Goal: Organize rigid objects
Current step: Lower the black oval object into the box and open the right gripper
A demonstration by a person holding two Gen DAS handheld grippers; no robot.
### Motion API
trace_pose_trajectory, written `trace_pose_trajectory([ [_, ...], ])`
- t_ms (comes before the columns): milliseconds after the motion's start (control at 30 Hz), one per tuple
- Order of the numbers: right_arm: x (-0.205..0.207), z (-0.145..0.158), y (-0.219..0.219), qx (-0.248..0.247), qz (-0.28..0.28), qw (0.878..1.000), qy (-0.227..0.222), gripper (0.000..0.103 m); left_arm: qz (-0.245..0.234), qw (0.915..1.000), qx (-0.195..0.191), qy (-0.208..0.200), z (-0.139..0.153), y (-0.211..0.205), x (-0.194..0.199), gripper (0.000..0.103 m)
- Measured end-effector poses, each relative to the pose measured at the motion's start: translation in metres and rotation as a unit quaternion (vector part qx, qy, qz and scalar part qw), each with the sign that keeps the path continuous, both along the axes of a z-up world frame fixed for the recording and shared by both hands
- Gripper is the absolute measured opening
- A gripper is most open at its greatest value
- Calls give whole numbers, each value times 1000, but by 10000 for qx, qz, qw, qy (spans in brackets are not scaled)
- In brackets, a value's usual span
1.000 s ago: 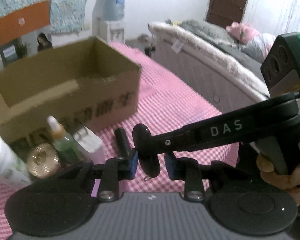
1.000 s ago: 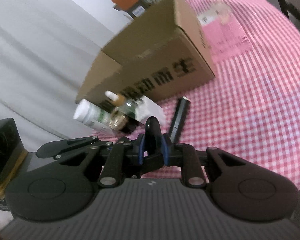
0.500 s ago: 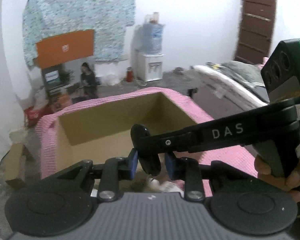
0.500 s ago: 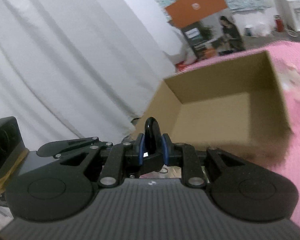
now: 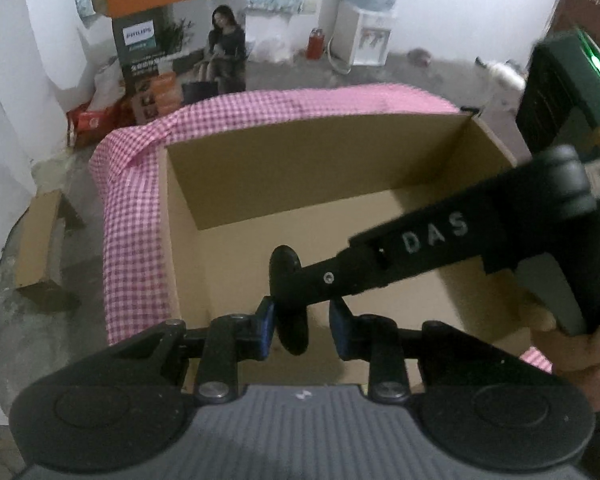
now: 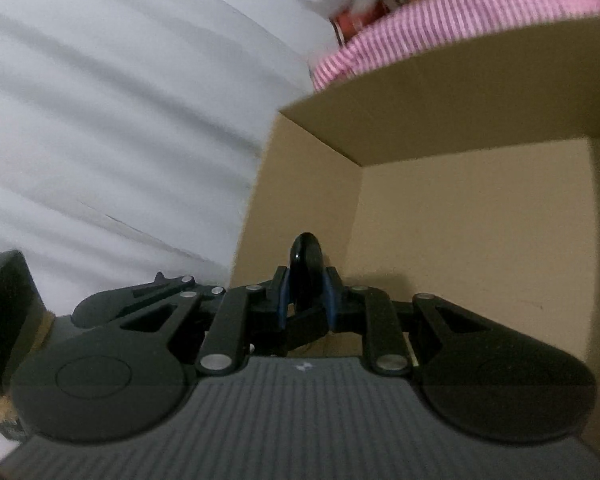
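Grippers converge over the open cardboard box [image 5: 284, 168], which sits on a pink checked cloth [image 5: 136, 224]. The right gripper [image 6: 305, 294] is clamped on a small black oval object [image 6: 306, 268], its blue pads [image 6: 283, 300] pressing both flat sides. In the left wrist view the same object [image 5: 286, 264] sits at the tip of the right gripper's arm marked DAS, reaching in from the right, with a hand [image 5: 580, 344] on its grip at the right edge. The left gripper [image 5: 303, 330] has its pads [image 5: 266, 328] either side of the object's lower end; whether they touch it cannot be told, though its jaws stand near their closest. The object hangs above the bare box floor, toward the near wall. A white curtain [image 6: 120, 120] hangs to the left of the box.
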State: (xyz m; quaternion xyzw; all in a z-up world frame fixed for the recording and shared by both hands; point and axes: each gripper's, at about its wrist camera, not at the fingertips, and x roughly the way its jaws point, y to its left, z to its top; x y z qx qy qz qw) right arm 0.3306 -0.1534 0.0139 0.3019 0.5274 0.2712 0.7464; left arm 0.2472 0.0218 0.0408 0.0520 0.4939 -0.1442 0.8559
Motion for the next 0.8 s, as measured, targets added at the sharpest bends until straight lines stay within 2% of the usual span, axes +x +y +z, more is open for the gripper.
trace_pose_trajectory([
  [133, 18, -13, 7, -30, 77, 9998, 195, 19, 8, 9999, 77, 67, -5, -1, 6, 41],
  [233, 23, -14, 13, 23, 91, 9997, 243, 19, 7, 9998, 183, -13, -5, -2, 7, 42],
  [400, 14, -15, 4, 8, 83, 9996, 264, 19, -13, 10000, 46, -65, -1, -1, 6, 47],
  [500, 13, -12, 2, 53, 38, 9997, 249, 19, -30, 9998, -34, -204, 7, -2, -1, 55],
  [633, 2, 0, -6, 151, -58, 9998, 93, 19, -81, 9990, -112, -431, 21, -5, -15, 59],
  [800, -30, 37, -22, 254, -168, 9984, -469, 24, -112, 9952, -233, -948, 51, -7, -46, 69],
])
